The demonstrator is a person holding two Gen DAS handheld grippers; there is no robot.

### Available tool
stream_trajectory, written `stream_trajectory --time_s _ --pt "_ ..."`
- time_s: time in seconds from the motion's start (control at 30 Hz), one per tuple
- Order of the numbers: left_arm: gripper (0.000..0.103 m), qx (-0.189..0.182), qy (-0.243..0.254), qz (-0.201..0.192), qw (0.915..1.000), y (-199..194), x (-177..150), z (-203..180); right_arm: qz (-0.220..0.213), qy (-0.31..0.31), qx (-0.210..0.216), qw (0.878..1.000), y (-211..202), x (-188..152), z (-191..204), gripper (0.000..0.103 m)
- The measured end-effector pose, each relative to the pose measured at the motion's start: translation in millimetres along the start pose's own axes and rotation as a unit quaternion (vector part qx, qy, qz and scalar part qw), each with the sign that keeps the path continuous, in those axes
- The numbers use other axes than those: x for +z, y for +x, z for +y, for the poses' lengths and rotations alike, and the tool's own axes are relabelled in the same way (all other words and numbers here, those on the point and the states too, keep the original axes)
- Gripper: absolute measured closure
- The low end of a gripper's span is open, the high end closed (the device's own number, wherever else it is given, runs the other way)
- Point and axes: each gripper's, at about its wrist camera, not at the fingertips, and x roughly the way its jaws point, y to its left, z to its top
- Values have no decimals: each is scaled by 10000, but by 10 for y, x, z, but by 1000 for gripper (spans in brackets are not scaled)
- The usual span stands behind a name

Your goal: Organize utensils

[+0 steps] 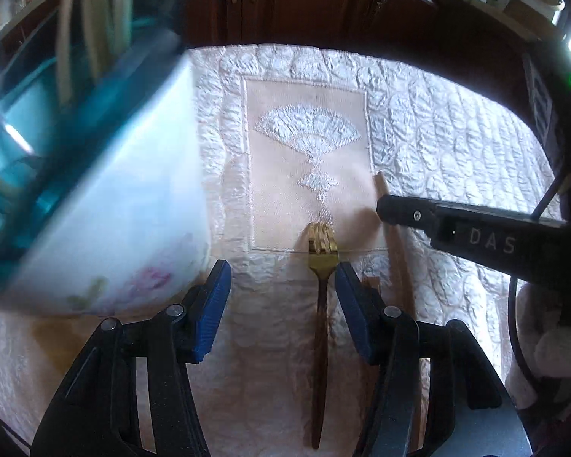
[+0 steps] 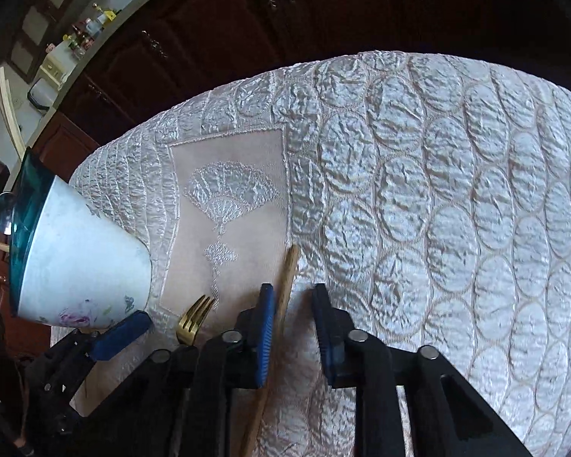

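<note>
Left wrist view, left to right: white holder [image 1: 106, 205] with teal rim fills upper left of frame, pale sticks standing in it, blurred. Left gripper [image 1: 283, 293] at bottom centre, wide open, holding nothing; gold fork [image 1: 321, 266] lies on the desk cloth [image 1: 456, 133] between its fingers, nearer the right one, tines toward frame top. Wooden chopstick [image 1: 394, 236] just right of fork. Right wrist view: holder at left edge, fork lower left, right gripper [image 2: 291, 323] open at bottom centre, empty, straddling the chopstick, which touches its left pad [image 2: 264, 327].
</note>
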Motion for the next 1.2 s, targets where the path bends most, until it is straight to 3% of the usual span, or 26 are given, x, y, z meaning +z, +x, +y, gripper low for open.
stream_trajectory --time_s 0.07,0.17,0.27,0.53,0.73,0.77,0.87,0.9,1.13,1.2 --pt "54 -31 81 42 10000 57 10 -49 -27 30 53 10000 16 30 19 96" --pt "90 15 247 -25 9997 75 33 -106 -106 49 41 9999 -122 15 -112 96" --pt "99 -273 178 32 9995 64 47 -55 -212 32 80 9997 -270 -71 -148 96" --pt "102 -916 -92 -191 9956 -465 -50 239 -694 -188 236 9971 -900 -289 -68 96" --pt "101 -785 -105 -258 9965 -568 -91 255 -738 -217 167 9969 -1004 -370 -60 96" --pt "98 -758 -133 -205 9968 -523 -77 242 -735 -226 178 9969 -1006 -388 -58 96" --pt "76 -686 -127 -122 9975 -373 -55 132 -706 -261 156 9970 -898 -481 28 96" --pt "75 -622 -106 -98 9980 -306 -42 98 -695 -248 158 9972 -883 -477 13 96" --pt "77 -204 -115 42 9997 114 147 -28 -774 -282 259 9963 -1039 -448 -51 96" --pt "96 -46 16 -58 10000 166 188 -75 -806 -296 272 9959 -1094 -442 -54 96"
